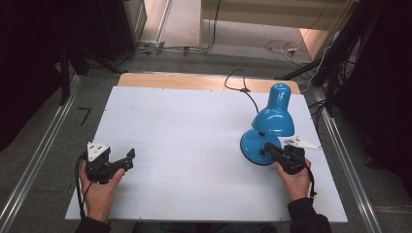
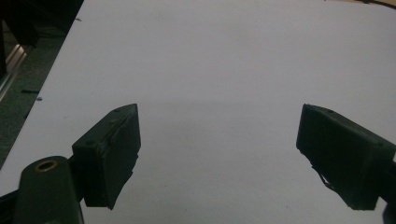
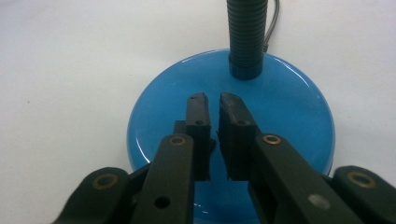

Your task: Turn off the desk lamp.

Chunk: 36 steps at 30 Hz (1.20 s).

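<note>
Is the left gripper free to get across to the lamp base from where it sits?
Probably yes: bare white table lies between the left gripper and the lamp base, though the right gripper already hovers there.

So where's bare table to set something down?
Free: the white table between the left tongs and the blue lamp, and the far left corner. Crowded: the right side, with the lamp base, cord and right tongs.

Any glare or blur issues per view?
High view: dark surround, table evenly lit, highlight on the lamp shade. Left gripper view: dim, open left claw soft and murky. Right gripper view: glossy reflections on the lamp base, right claw nearly shut, sharp.
</note>
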Tool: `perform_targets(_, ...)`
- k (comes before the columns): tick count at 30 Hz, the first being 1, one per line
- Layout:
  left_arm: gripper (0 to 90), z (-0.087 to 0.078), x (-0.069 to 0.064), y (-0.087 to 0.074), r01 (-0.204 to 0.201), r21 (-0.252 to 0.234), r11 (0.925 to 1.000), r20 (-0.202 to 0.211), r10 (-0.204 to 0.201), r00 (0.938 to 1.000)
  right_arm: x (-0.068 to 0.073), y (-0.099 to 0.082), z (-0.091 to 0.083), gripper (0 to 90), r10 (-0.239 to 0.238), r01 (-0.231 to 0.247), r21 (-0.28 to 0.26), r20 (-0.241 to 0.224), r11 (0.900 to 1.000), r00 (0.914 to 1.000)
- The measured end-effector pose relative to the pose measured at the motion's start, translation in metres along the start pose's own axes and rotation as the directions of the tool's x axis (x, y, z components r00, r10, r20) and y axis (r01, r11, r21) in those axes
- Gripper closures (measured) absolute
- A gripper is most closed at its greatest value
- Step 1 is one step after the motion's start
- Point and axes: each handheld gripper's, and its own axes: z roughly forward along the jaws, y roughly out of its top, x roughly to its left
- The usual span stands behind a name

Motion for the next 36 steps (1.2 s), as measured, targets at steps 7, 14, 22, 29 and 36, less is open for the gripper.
perform_targets(7, 14.8, 0.000, 0.001, 0.000, 0.001, 0.002, 1.0000, -0.001, -0.001, 1.0000, 0.001, 0.002, -0.003, 59.1, 0.004, -0.004, -0.013, -0.004, 0.9999, 1.0000)
perform_targets(14, 14.8, 0.000, 0.001, 0.000, 0.002, 0.003, 1.0000, 0.001, -0.002, 1.0000, 0.001, 0.002, -0.006, 43.6, 0.011, -0.011, -0.020, -0.003, 0.9997, 0.9999)
perform_targets(22, 14.8, 0.000, 0.001, 0.000, 0.002, 0.002, 1.0000, 0.001, -0.002, 1.0000, 0.000, 0.001, -0.008, 31.8, 0.016, -0.016, -0.003, 0.007, 0.9999, 0.9999)
perform_targets(29, 14.8, -0.001, 0.002, 0.000, 0.005, 0.000, 1.0000, 0.002, -0.005, 1.0000, -0.006, -0.002, -0.015, 25.1, 0.014, -0.014, 0.005, 0.022, 0.9999, 0.9997)
perform_targets(36, 14.8, -0.001, 0.001, 0.001, 0.005, 0.000, 1.0000, 0.002, -0.005, 1.0000, -0.012, -0.004, -0.023, 24.6, 0.023, -0.023, 0.001, 0.029, 0.9997, 0.9993)
